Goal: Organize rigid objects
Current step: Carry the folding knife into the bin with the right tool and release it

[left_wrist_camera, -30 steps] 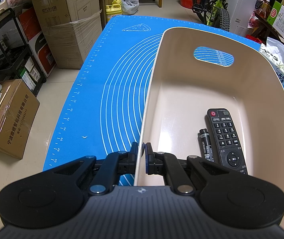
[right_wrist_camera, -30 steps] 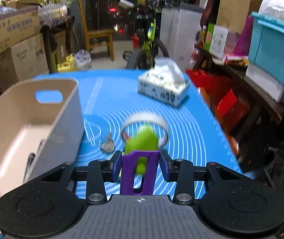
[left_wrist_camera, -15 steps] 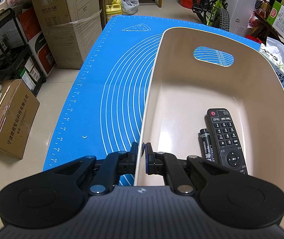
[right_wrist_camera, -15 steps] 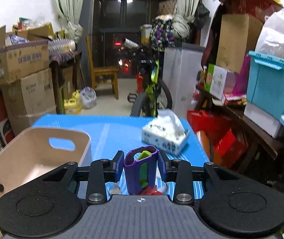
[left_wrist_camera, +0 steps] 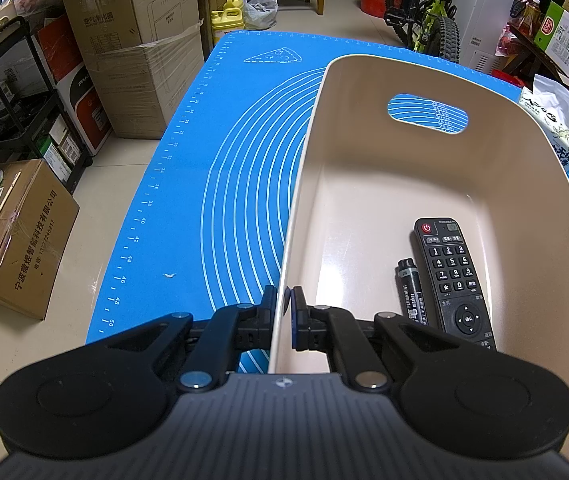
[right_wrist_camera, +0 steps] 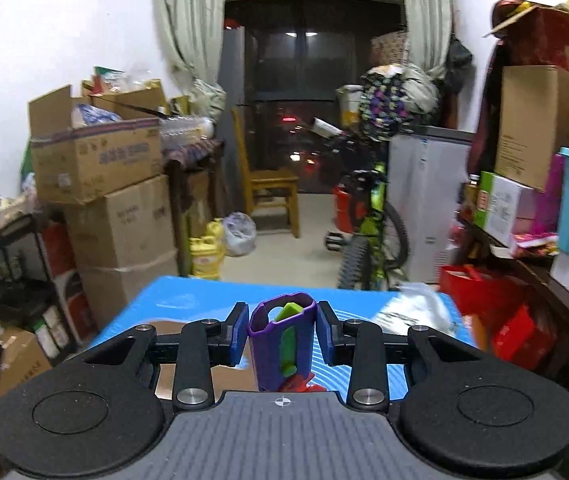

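Faintly, "PERMANENT marker" on the black marker (left_wrist_camera: 411, 292) beside the remote (left_wrist_camera: 453, 276).

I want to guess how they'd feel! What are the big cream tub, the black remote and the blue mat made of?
The cream tub looks like smooth hard plastic: thin moulded walls, soft sheen, cut-out handle. The black remote looks like matte plastic with small, probably rubbery, buttons. The blue mat is probably soft silicone or rubber: it lies flat, with printed white lines and little shine.

White walls and pale curtains (right_wrist_camera: 180, 20) framed a dark window (right_wrist_camera: 308, 92), with a wooden chair (right_wrist_camera: 272, 188), bicycle (right_wrist_camera: 372, 224) and stacked cardboard boxes (right_wrist_camera: 100, 184) crowding the tiled floor (right_wrist_camera: 284, 252).
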The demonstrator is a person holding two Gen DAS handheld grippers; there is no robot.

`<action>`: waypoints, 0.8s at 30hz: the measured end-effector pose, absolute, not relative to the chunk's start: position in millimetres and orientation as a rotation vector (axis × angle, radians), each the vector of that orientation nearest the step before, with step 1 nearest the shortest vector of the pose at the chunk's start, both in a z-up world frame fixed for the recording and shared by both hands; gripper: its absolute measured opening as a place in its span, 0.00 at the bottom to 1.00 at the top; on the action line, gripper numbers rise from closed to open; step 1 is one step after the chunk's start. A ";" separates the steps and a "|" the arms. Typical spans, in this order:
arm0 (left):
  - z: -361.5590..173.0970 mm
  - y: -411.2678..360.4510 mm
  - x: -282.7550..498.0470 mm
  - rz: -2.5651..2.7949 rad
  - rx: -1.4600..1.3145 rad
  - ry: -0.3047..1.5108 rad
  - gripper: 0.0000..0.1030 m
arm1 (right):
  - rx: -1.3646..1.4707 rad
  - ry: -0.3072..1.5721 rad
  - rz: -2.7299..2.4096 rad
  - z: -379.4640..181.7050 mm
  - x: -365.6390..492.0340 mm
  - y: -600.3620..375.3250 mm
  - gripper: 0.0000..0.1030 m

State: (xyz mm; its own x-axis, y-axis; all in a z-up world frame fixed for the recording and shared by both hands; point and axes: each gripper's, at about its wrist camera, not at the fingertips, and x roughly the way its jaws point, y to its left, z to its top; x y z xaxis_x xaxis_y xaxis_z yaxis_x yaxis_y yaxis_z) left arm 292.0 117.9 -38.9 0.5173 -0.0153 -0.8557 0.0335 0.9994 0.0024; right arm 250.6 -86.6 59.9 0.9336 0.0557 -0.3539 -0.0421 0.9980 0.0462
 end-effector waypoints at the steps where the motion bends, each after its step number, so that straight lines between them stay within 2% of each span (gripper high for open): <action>1: -38.8 118.1 292.0 -0.029 0.019 1.027 0.08 | 0.034 0.362 0.064 60.7 254.0 -80.7 0.42; 6: -38.8 118.0 292.0 -0.029 0.020 1.026 0.08 | 0.038 0.396 0.131 55.4 268.1 -52.9 0.42; 17: -39.0 117.7 292.2 -0.030 0.019 1.026 0.08 | 0.027 0.652 0.211 -7.6 292.3 -16.2 0.42; 24: -39.0 118.1 292.0 -0.029 0.019 1.026 0.08 | 0.038 0.726 0.262 -22.7 295.7 -8.9 0.42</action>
State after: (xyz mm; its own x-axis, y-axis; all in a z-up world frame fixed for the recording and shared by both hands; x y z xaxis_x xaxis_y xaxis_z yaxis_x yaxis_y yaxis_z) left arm 292.0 118.1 -39.0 0.5183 -0.0156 -0.8551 0.0332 0.9994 0.0019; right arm 295.7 -8.9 -22.7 0.7167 0.2496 -0.6512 -0.2237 0.9667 0.1243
